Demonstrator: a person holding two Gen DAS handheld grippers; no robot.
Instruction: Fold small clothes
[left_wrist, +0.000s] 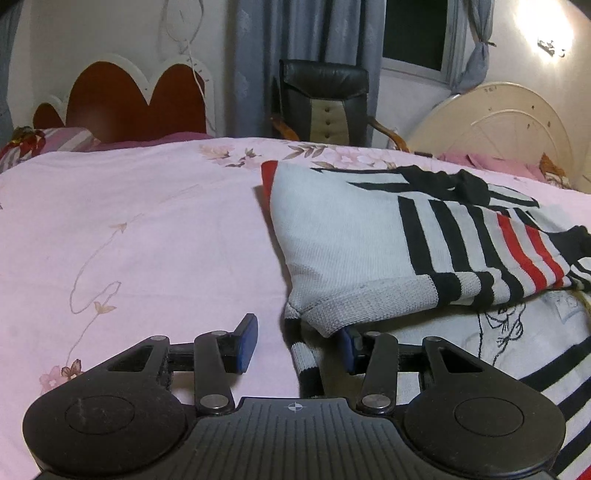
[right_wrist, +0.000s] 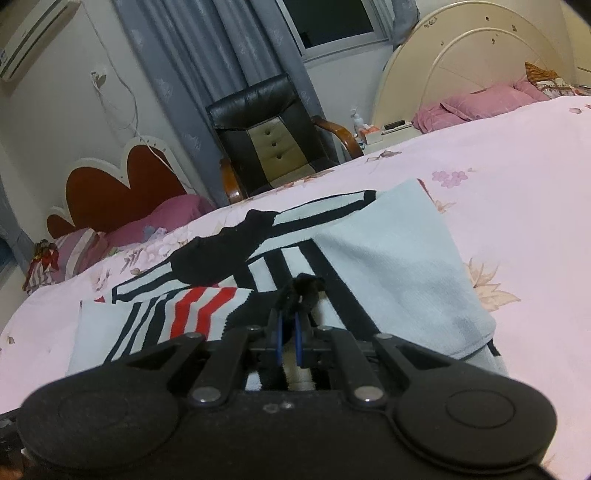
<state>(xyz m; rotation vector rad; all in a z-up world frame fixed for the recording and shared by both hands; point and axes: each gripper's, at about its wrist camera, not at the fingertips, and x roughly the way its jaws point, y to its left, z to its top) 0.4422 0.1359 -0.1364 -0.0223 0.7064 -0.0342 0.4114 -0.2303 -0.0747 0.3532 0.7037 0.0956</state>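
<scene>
**Sweater half-folded on the bed, one claw pinching, one spread**

Sweater (left_wrist: 354, 236), grey knit with black and red stripes, lies on the pink floral bedsheet (left_wrist: 129, 229), one panel already doubled over the rest; its folded edge runs away from the person toward the black chair (left_wrist: 325, 99); the coming move, I would guess, turns on that line. The left gripper (left_wrist: 299, 343) stands wide apart at the near corner of the folded panel; its right finger is tucked just under the ribbed hem, its left finger over bare sheet, nothing held; the garment lies ahead and to its right. The right gripper (right_wrist: 289, 339) is pinched nearly closed on a dark bunch of the sweater's fabric, so it looks the better placed to carry the next fold across. Hidden: how much cloth sits between the right pads; the near part of the sweater, cut off under both tools; which part the black bunch is, sleeve or collar, I cannot tell.
</scene>
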